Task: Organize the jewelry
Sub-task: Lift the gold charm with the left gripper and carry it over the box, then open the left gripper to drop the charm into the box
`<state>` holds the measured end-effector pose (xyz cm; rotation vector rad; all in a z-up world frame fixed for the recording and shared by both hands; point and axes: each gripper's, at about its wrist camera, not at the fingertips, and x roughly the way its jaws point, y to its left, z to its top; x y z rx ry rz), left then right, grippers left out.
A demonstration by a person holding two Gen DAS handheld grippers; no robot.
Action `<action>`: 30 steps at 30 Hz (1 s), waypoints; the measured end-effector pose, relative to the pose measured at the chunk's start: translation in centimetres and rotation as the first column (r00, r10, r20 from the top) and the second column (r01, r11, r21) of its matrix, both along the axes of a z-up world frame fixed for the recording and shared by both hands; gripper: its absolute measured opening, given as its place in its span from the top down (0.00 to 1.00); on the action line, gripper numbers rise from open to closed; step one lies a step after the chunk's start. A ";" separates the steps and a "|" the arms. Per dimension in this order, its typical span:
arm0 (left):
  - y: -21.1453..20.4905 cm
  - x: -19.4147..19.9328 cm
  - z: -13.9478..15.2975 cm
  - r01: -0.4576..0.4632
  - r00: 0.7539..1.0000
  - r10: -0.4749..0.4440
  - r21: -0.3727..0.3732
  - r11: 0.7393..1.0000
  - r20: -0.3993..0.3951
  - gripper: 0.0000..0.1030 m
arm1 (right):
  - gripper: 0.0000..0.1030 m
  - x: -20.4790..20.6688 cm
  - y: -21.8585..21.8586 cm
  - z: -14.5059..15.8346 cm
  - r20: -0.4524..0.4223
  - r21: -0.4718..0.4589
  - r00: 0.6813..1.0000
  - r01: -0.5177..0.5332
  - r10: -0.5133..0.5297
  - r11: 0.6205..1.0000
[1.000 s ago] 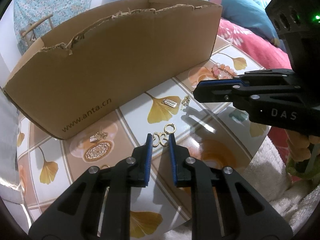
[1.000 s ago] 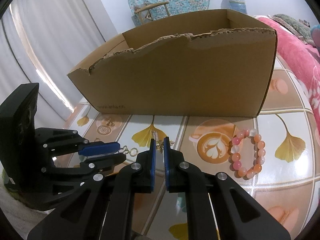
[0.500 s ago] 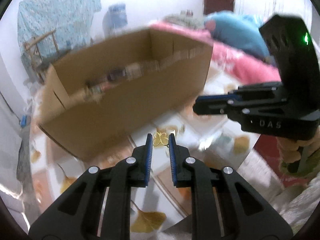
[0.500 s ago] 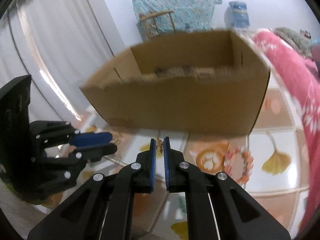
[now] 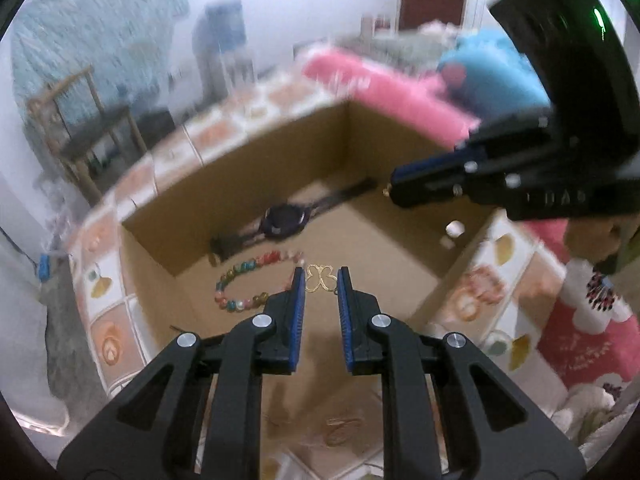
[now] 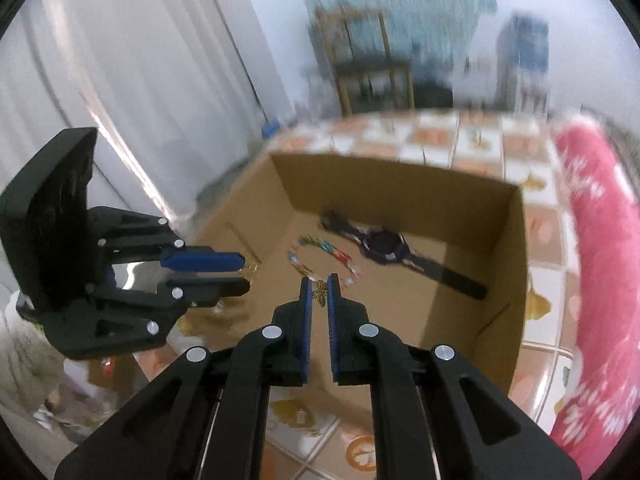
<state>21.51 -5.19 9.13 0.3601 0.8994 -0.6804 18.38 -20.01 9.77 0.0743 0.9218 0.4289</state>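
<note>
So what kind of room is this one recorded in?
Most likely a bedroom at home: pink bedding with a blue pillow sits beside the tile-patterned table, and a white curtain and a wooden chair stand behind.

The only lettering in view sits on the side of the right gripper (image 5: 390, 191), seen from the left wrist camera: pale raised capitals on its black body, smeared by motion, that look like "DAS". White marks scatter over the pink blanket (image 5: 576, 352) at the right edge, but whether they are script or mere pattern cannot be told. Nothing readable shows on the cardboard box (image 6: 516, 280) from either view.
</note>
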 end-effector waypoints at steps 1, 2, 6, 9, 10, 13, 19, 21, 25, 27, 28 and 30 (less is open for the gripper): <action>-0.4 1.1 -0.7 0.005 0.999 -0.005 0.018 1.000 -0.036 0.85 | 0.93 1.8 -0.4 -0.8 -0.064 -0.001 0.998 0.009 -0.009 1.000; -0.9 2.1 -1.3 0.014 0.997 -0.011 0.032 0.999 -0.073 0.85 | 0.92 2.6 -0.6 -1.4 -0.103 -0.005 0.995 0.014 -0.015 1.000; -2.8 4.0 -2.9 0.049 0.982 -0.040 0.043 0.998 -0.187 0.85 | 0.92 5.3 -1.4 -4.3 -0.232 -0.051 0.972 0.035 -0.046 0.998; -3.8 5.5 -4.5 0.040 0.956 -0.025 0.046 0.998 -0.294 0.85 | 0.92 6.0 -1.3 -5.4 -0.260 -0.101 0.964 0.028 -0.053 0.994; -3.9 6.1 -4.8 0.031 0.949 -0.016 0.045 0.999 -0.315 0.85 | 0.92 6.2 -1.2 -5.6 -0.260 -0.116 0.964 0.024 -0.054 0.993; -4.2 7.2 -5.3 0.004 0.941 0.005 0.026 1.000 -0.338 0.85 | 0.92 6.5 -1.5 -6.0 -0.249 -0.126 0.967 0.028 -0.059 0.992; -4.5 7.6 -5.2 -0.017 0.939 0.019 0.009 1.000 -0.343 0.77 | 0.91 6.9 -2.5 -5.9 -0.233 -0.116 0.970 0.046 -0.073 0.992; -4.4 7.6 -5.0 -0.023 0.939 0.024 0.007 1.000 -0.342 0.71 | 0.86 7.1 -2.8 -5.7 -0.232 -0.104 0.969 0.058 -0.081 0.993; -4.1 7.5 -4.3 -0.037 0.946 0.035 -0.001 0.999 -0.322 0.70 | 0.75 6.7 -3.2 -4.8 -0.200 -0.080 0.976 0.074 -0.089 0.994; -3.9 7.5 -3.8 -0.050 0.951 0.045 -0.010 0.999 -0.305 0.70 | 0.73 6.3 -3.2 -4.0 -0.163 -0.096 0.982 0.079 -0.094 0.992; -3.5 7.2 -3.2 -0.058 0.957 0.050 -0.021 0.998 -0.286 0.70 | 0.72 5.9 -3.2 -3.5 -0.142 -0.100 0.985 0.080 -0.094 0.992; -3.0 6.8 -2.2 -0.068 0.967 0.058 -0.031 0.997 -0.247 0.69 | 0.72 5.3 -3.2 -2.5 -0.113 -0.085 0.989 0.083 -0.092 0.993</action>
